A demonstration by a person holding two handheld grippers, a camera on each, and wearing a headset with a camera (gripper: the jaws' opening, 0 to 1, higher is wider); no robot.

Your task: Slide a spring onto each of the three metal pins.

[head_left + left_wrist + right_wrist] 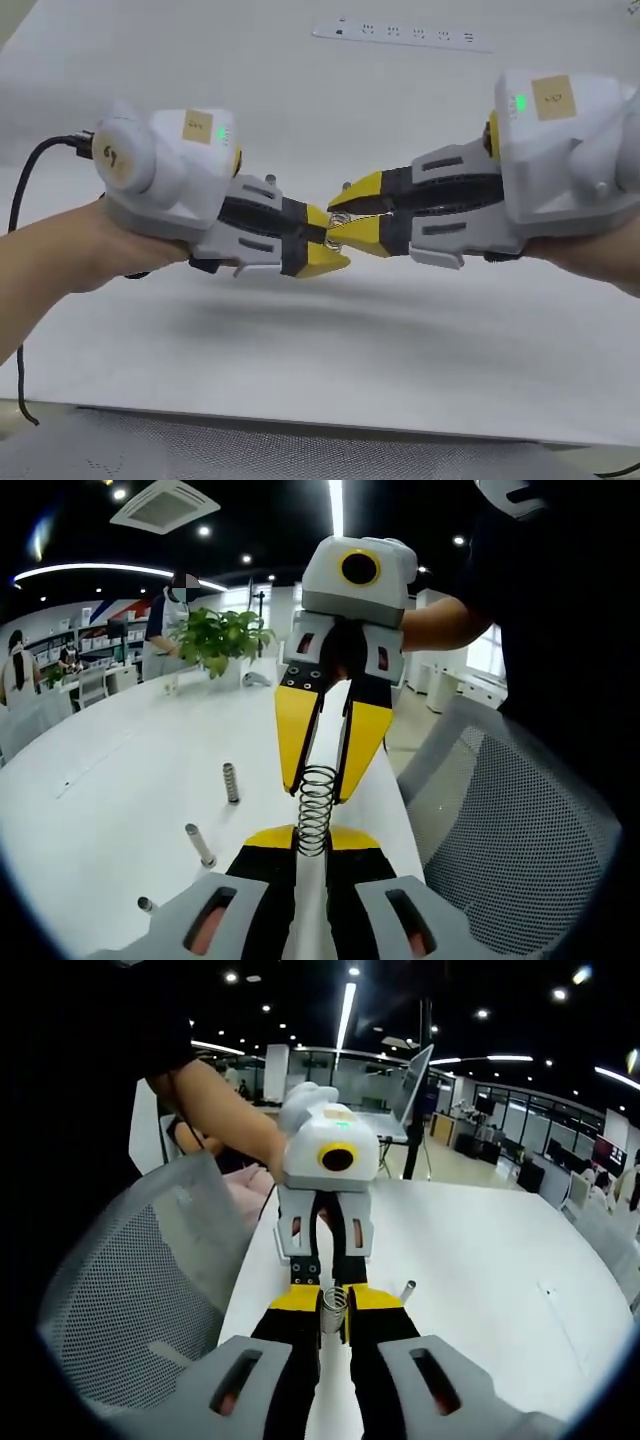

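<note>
While both tools meet tip to tip above the white table point(300, 100), the left gripper point(310, 838) has its jaws drawn in to a narrow gap on the near end of the spring point(316, 810). The right gripper point(320, 785) holds its jaws a little apart on either side of the far end; I cannot tell whether they pinch it. Left of the left gripper's jaws, three pins stand on the tabletop: one already sleeved with a spring point(231, 782), a bare pin point(199, 845) and a nearer pin point(146, 904). Beyond the right gripper are a potted plant point(222, 638), office desks and ceiling strip lights point(335, 505). A grey mesh chair point(500, 810) stands to its right.
</note>
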